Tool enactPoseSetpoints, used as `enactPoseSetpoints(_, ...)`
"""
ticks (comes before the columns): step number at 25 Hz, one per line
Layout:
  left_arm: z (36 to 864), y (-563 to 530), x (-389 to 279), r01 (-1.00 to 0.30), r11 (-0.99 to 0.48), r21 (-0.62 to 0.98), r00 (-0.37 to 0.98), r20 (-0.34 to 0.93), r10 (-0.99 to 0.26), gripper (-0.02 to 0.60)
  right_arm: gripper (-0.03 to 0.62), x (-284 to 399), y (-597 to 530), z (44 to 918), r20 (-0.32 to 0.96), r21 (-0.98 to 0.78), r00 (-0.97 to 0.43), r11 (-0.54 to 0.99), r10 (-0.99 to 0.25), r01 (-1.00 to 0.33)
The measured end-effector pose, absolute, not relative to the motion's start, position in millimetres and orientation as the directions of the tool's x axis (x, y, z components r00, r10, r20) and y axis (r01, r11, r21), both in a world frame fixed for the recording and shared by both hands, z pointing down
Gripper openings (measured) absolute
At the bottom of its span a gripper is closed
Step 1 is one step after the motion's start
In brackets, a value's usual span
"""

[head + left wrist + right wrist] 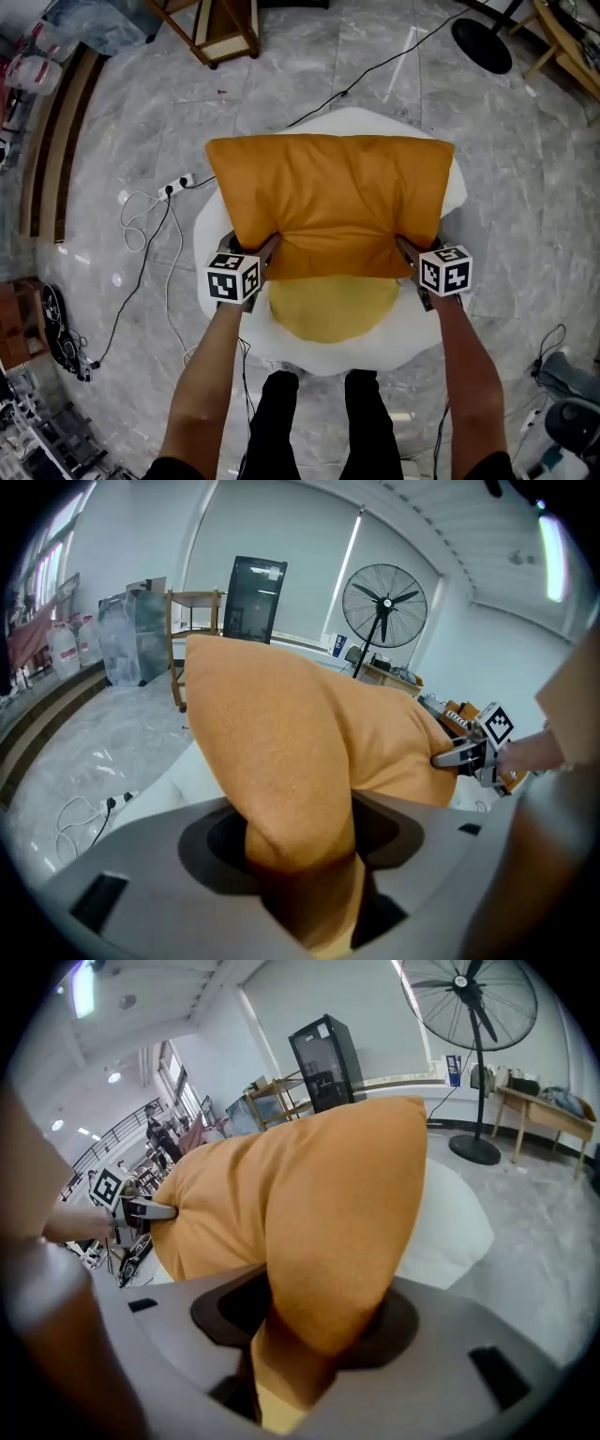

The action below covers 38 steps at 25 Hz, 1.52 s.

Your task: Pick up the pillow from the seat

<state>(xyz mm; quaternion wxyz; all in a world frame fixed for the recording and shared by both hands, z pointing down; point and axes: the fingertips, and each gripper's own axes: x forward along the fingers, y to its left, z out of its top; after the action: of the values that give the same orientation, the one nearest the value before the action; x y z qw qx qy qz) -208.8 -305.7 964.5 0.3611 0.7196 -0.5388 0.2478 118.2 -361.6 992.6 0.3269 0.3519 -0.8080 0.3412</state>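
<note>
The orange pillow (333,202) lies across the rear and middle of the white seat (208,239). Its near edge overlaps the yellow seat cushion (333,309), which shows at the seat's front edge.

The left gripper (268,247) is clamped on the pillow's near left corner. In the left gripper view, the orange fabric fills the gap between the jaws and bunches where they pinch it. The right gripper (404,247) is clamped on the near right corner in the same way. In the right gripper view, the corner is folded and squeezed between the jaws. Both grippers sit at the near edge of the pillow, well apart, one at each side of the seat.

The seat stands on a grey marble floor (112,122). A white power strip (178,185) with trailing cables lies on the floor beside the seat's left edge. A standing fan (382,602) and a black cabinet (253,597) stand beyond the seat.
</note>
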Motion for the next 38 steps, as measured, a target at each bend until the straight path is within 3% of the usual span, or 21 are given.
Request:
enactPoseSetpoints(9,839,-297,-208,-0.958,-0.204,0.2,0.286,0.665,-0.69,0.29,0.212,121,-344,860,0.714,-0.233,-0.514,0.532,-0.475,-0.814)
enactPoseSetpoints(18,680,-269,-202,-0.964,-0.197,0.179,0.263,0.539,-0.8,0.285,0.221,128,-319,692,0.579,-0.182,-0.493,0.486,-0.65,-0.855)
enactPoseSetpoints(38,402,-191,-184,-0.968,-0.239,0.073,0.25,0.225,-0.942,0.29,0.219,150,-240,413,0.25,-0.023,-0.491,0.502,-0.835,-0.865)
